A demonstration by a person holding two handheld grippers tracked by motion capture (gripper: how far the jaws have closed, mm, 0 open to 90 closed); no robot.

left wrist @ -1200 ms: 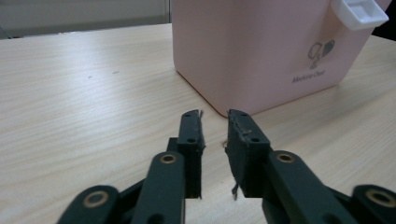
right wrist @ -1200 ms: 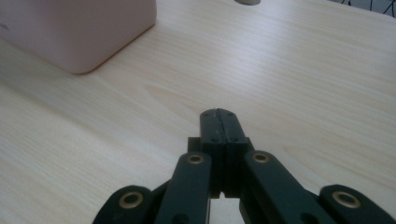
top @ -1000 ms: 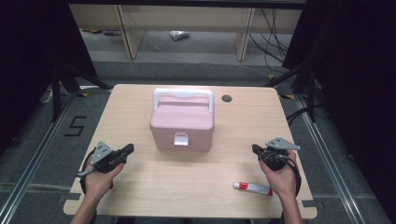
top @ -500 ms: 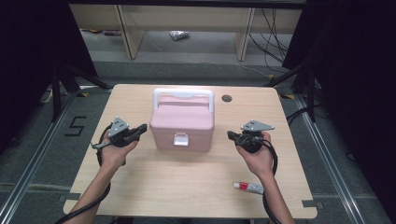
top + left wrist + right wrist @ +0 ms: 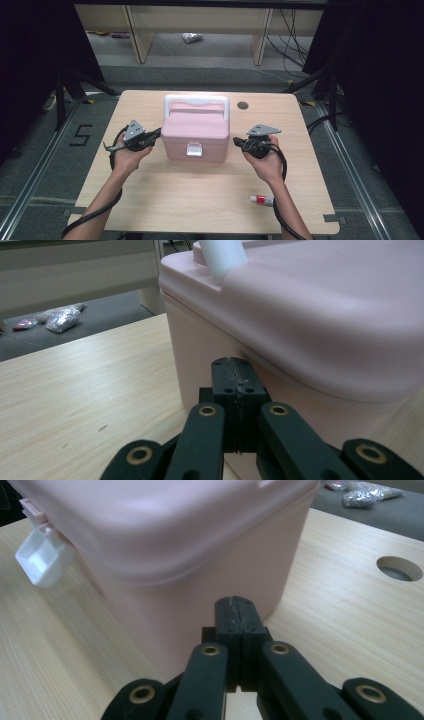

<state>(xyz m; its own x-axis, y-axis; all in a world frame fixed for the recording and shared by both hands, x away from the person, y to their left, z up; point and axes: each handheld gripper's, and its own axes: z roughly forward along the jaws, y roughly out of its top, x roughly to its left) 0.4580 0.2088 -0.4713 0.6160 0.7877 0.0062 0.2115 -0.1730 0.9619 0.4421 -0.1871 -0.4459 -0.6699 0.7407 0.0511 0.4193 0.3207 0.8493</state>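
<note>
In the high view a pink box (image 5: 196,131) sits at the middle of the table (image 5: 200,195), a little toward the far edge. It is a rounded plastic case with a domed lid, a white handle (image 5: 197,101) lying back along the top, and a small white latch (image 5: 194,149) on the near face. The left gripper (image 5: 156,134) points at the box's left side, tips just beside the wall, and the right gripper (image 5: 235,144) points at its right side, equally close; whether either touches cannot be told. A red and white tube (image 5: 262,200) lies near the table's front right, well apart from the box, and a round hole (image 5: 243,105) sits in the table behind the box to the right. In the left gripper view the left gripper (image 5: 235,371) has its jaws clenched together with nothing between them, tips right below the lid's overhanging rim; the box (image 5: 310,330) looks smooth and pale pink, with the handle's (image 5: 222,257) white post at the top. In the right gripper view the right gripper (image 5: 235,609) is likewise clenched and empty, tips close to the box (image 5: 200,565) wall; the latch (image 5: 42,557) hangs at the left and the hole (image 5: 399,568) shows at the right.
</note>
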